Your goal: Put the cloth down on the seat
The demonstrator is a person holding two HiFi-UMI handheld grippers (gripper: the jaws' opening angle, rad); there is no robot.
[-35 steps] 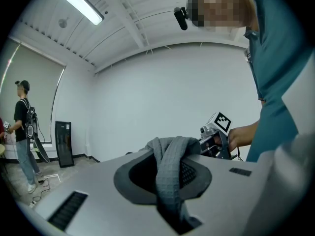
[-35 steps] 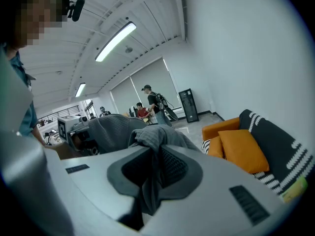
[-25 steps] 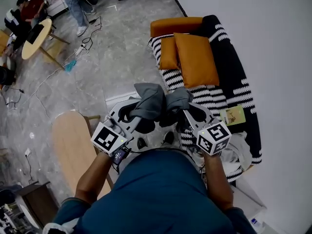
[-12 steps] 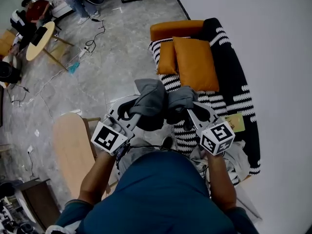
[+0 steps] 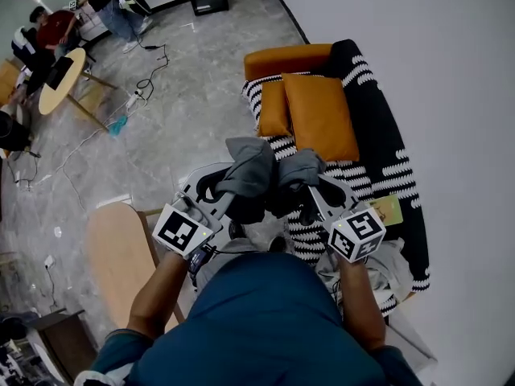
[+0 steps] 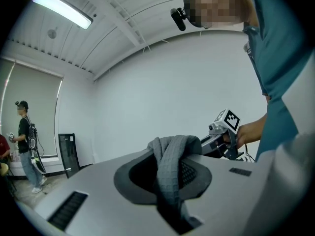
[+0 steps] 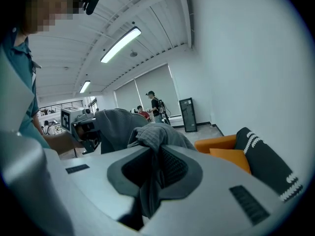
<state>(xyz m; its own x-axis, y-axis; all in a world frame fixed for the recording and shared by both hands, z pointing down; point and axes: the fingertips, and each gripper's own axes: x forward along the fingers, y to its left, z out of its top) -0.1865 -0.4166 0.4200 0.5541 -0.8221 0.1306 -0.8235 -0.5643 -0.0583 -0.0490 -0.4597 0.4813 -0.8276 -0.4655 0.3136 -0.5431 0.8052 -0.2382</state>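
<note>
Grey cloth [image 5: 251,167]: held off the seat, bunched in two humps side by side between the two grippers, in front of the person's chest. Left gripper [image 5: 229,190]: jaws closed tight on one end of the cloth, a fold standing above the pads and a strip hanging down through them. Right gripper [image 5: 310,190]: jaws likewise clamped on the other end, fabric heaped over the tips. Sofa [image 5: 386,127]: black cover with white stripes, set along the white wall [image 5: 451,95] at the person's right; seen from the head view, the cloth overlaps its front edge. On the sofa: large orange cushion [image 5: 320,115] with a smaller orange cushion [image 5: 273,107] touching its left side, both toward the far end by the orange armrest [image 5: 286,59]; a card [image 5: 385,190] just beside the right gripper; a pale heap of fabric [image 5: 394,264] at the near end. The striped stretch between the cushions and the card lies bare. Left of the person: a light wooden table [image 5: 121,256], close by the left forearm. Grey tiled floor [image 5: 177,119] lies open between that table and the sofa. Farther off: cables [image 5: 149,79] trailing over the floor, a round table [image 5: 60,79] with people around it, well apart from the grippers.
</note>
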